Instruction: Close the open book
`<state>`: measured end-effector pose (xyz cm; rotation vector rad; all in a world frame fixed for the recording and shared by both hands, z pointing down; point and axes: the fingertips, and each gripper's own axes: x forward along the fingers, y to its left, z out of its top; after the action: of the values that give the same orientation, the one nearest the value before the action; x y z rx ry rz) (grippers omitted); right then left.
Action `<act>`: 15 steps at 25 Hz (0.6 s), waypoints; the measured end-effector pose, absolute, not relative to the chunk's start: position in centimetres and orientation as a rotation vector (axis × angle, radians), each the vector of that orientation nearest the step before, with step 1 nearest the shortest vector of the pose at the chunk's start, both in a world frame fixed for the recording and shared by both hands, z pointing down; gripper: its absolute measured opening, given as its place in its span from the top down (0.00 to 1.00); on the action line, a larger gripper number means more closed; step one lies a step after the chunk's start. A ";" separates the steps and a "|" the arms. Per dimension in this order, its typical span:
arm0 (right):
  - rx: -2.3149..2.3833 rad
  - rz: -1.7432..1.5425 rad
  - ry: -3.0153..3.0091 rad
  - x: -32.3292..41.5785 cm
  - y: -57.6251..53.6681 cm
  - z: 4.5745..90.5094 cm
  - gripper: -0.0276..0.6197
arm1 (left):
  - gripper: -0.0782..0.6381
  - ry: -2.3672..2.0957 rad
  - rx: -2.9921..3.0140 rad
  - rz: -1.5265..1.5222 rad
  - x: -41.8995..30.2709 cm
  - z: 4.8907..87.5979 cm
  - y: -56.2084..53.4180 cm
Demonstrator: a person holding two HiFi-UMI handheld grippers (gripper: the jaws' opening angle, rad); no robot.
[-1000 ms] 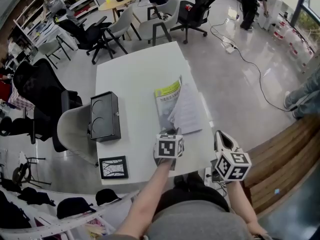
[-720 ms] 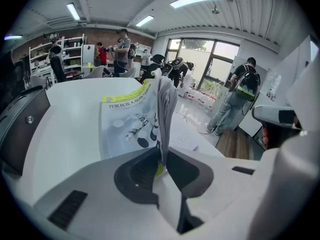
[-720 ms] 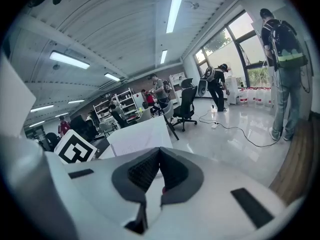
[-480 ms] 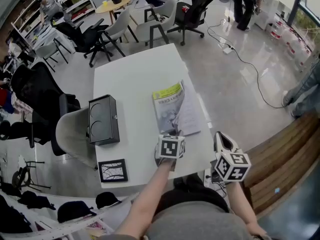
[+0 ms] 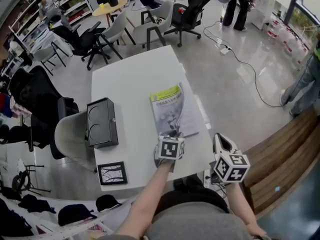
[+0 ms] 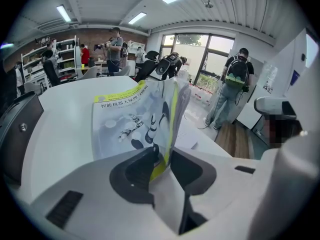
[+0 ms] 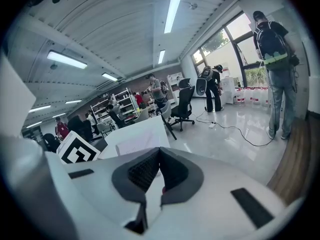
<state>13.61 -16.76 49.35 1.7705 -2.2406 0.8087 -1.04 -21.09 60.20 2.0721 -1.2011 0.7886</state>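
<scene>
The book [image 5: 169, 109] lies on the near right part of the table [image 5: 130, 79], long axis running away from us, its near edge at our left claw [image 5: 172, 135]. That claw's jaws have just been opening, the cover's yellow edge loose between them. Our right claw [image 5: 220, 143] waits farther off, pinched together and empty.

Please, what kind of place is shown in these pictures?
Most likely a shared office or lab workroom. Rolling office chairs stand around a white table, and open shelves line the far wall, with several people working in the background.
</scene>
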 end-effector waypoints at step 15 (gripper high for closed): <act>1.764 0.815 -2.248 13.9 -16.5 49.6 0.95 | 0.67 -1.161 2.133 0.839 -0.2 60.5 -20.6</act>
<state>13.88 -16.53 49.58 1.7639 -2.2476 0.8153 -0.22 -20.63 60.48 2.1334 -1.1608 0.8395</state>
